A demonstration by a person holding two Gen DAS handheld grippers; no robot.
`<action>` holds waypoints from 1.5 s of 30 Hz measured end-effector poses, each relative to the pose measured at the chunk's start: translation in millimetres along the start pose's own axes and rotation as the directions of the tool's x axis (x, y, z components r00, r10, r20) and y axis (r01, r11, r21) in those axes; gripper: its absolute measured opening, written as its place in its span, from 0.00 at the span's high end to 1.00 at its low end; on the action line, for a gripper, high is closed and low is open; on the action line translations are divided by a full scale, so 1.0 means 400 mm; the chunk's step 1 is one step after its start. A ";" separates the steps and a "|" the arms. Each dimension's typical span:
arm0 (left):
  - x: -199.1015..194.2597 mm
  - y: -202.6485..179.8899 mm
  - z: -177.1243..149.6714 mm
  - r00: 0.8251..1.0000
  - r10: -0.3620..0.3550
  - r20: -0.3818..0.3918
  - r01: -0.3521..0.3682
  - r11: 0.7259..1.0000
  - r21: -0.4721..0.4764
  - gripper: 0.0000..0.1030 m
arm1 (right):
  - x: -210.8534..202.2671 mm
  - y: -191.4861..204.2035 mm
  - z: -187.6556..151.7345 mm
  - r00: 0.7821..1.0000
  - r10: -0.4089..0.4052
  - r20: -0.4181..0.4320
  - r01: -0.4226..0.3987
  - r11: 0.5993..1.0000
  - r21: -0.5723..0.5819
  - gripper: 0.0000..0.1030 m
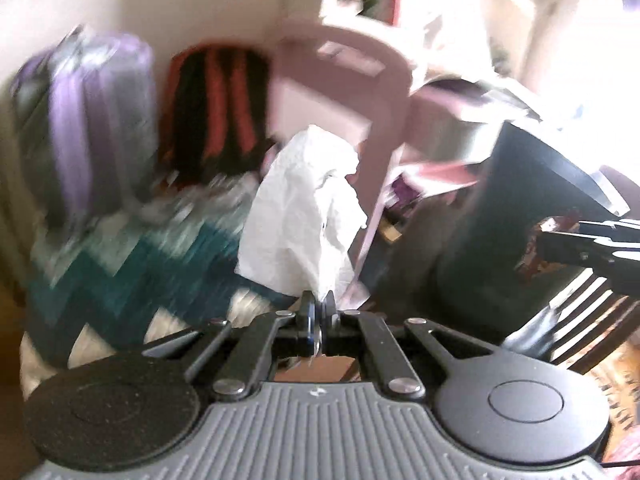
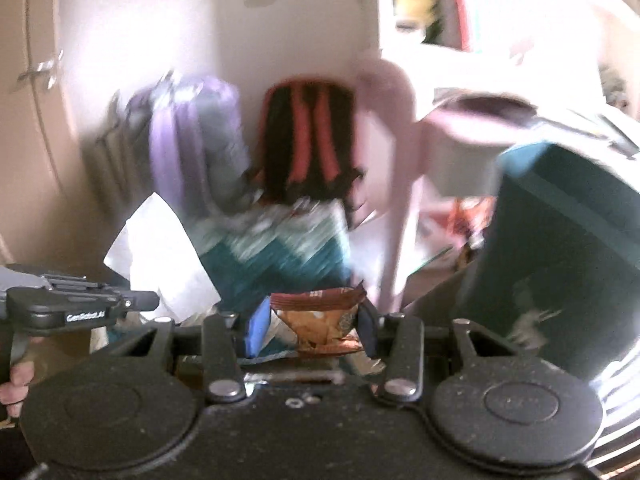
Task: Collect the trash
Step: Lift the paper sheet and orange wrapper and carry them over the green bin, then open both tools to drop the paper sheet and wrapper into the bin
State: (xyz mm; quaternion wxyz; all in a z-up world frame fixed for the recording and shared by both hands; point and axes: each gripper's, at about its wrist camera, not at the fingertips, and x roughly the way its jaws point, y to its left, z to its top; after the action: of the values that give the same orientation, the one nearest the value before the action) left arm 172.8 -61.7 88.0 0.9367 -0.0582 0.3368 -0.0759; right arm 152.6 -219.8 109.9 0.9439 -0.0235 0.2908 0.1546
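Note:
My left gripper (image 1: 319,307) is shut on a crumpled white paper (image 1: 300,208), which stands up in front of its fingers. In the right wrist view the same white paper (image 2: 160,252) shows at the left, ahead of the left gripper (image 2: 150,300). My right gripper (image 2: 316,320) is shut on a brown and orange snack wrapper (image 2: 320,316), pinched between its blue pads (image 2: 258,330). In the left wrist view the right gripper (image 1: 538,246) reaches in from the right edge with the snack wrapper (image 1: 534,248) in it. A dark teal bin (image 2: 560,248) stands at the right, and the same bin (image 1: 516,200) is close to the wrapper.
A purple suitcase (image 1: 96,120) and a black and red backpack (image 1: 218,108) lean on the wall. A pink plastic chair (image 1: 384,128) stands behind the paper. A teal zigzag rug (image 1: 132,264) covers the floor. A dark wooden chair back (image 1: 580,320) is at the lower right.

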 end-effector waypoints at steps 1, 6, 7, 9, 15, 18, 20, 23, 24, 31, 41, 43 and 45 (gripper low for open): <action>-0.009 -0.031 0.028 1.000 -0.017 0.017 0.017 1.000 0.018 0.98 | -0.022 -0.020 0.013 1.000 -0.017 0.020 0.017 1.000 0.001 0.57; -0.029 -0.198 0.167 0.993 -0.090 0.071 0.080 0.987 0.137 0.98 | -0.112 -0.135 0.079 0.989 -0.114 0.093 0.111 0.993 0.031 0.57; -0.031 -0.230 0.186 0.992 -0.094 0.086 0.079 0.983 0.166 0.98 | -0.124 -0.157 0.090 0.986 -0.132 0.103 0.128 0.991 0.041 0.57; -0.029 -0.297 0.223 0.988 -0.117 0.100 0.094 0.973 0.212 0.98 | -0.138 -0.201 0.109 0.981 -0.159 0.109 0.154 0.987 0.050 0.57; 0.008 -0.475 0.321 0.980 -0.176 0.093 0.139 0.939 0.313 0.98 | -0.130 -0.322 0.128 0.968 -0.241 0.071 0.235 0.969 0.080 0.57; 0.045 -0.557 0.351 0.980 -0.181 0.083 0.138 0.918 0.372 0.98 | -0.101 -0.366 0.125 0.963 -0.269 0.032 0.265 0.960 0.089 0.57; 0.082 -0.598 0.369 0.981 -0.186 0.062 0.148 0.908 0.392 0.98 | -0.076 -0.385 0.121 0.958 -0.288 0.012 0.286 0.955 0.081 0.57; 0.148 -0.653 0.385 0.982 -0.191 0.010 0.171 0.898 0.405 0.98 | -0.045 -0.414 0.114 0.956 -0.294 -0.014 0.294 0.952 0.082 0.57; 0.171 -0.670 0.387 0.982 -0.190 -0.006 0.176 0.897 0.406 0.98 | -0.037 -0.420 0.110 0.955 -0.296 -0.020 0.297 0.952 0.079 0.57; 0.319 -0.735 0.372 0.977 -0.170 -0.132 0.209 0.893 0.397 0.98 | -0.004 -0.457 0.081 0.953 -0.297 -0.067 0.303 0.948 0.101 0.57; 0.436 -0.762 0.345 0.967 -0.106 -0.231 0.196 0.888 0.416 0.97 | 0.042 -0.497 0.058 0.948 -0.291 -0.127 0.307 0.943 0.126 0.54; 0.450 -0.764 0.337 0.964 -0.093 -0.249 0.191 0.893 0.408 0.96 | 0.043 -0.493 0.059 0.950 -0.286 -0.124 0.300 0.946 0.122 0.54; 0.463 -0.764 0.333 0.962 -0.072 -0.264 0.178 0.897 0.405 0.93 | 0.048 -0.489 0.058 0.946 -0.297 -0.128 0.311 0.944 0.109 0.53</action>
State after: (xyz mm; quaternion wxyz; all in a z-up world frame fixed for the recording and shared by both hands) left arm 367.6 -387.4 123.7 0.8718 0.1353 0.4192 -0.2143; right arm 239.9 -397.2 109.7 0.9386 -0.0162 0.3444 -0.0133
